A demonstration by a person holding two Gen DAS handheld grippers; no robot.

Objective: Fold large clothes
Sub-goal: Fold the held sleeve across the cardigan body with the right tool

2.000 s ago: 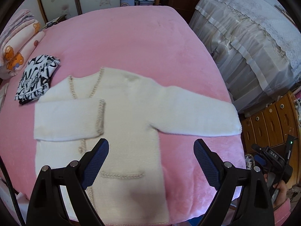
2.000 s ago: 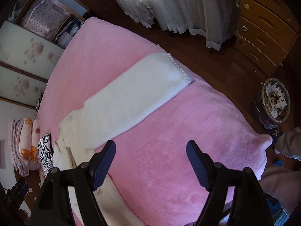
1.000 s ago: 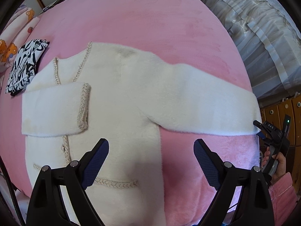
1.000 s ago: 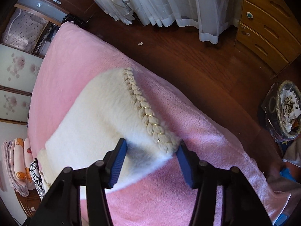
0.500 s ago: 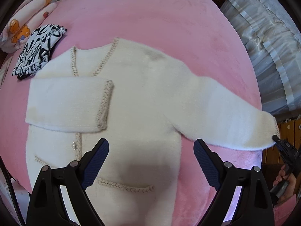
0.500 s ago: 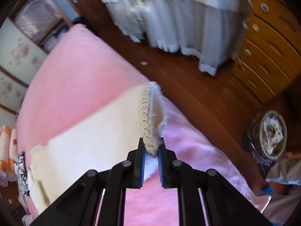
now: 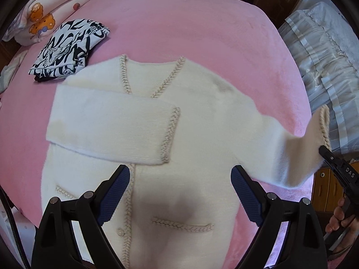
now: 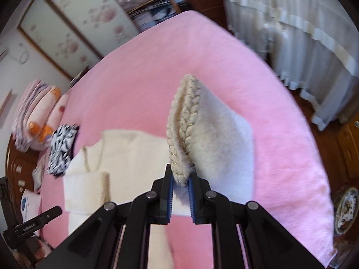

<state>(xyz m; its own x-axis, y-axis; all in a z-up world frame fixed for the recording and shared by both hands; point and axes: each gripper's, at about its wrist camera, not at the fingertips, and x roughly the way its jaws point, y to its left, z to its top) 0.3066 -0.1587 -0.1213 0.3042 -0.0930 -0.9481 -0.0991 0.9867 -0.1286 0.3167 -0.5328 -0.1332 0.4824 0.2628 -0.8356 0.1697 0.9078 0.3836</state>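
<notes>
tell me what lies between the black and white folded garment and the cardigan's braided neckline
Only bare pink blanket lies between the black and white garment and the cream cardigan neckline; the left wrist view shows it best.

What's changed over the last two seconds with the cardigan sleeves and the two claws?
The right claw closed on the outstretched sleeve's braided cuff and lifted it off the pink blanket, swinging it toward the cardigan. The left claw stayed open above; the other sleeve stayed folded.

Left tongs [image 7: 180, 192]: fingers spread wide, hovering, holding nothing.
Right tongs [image 8: 180, 185]: pinched together, raised, gripping cloth.
</notes>
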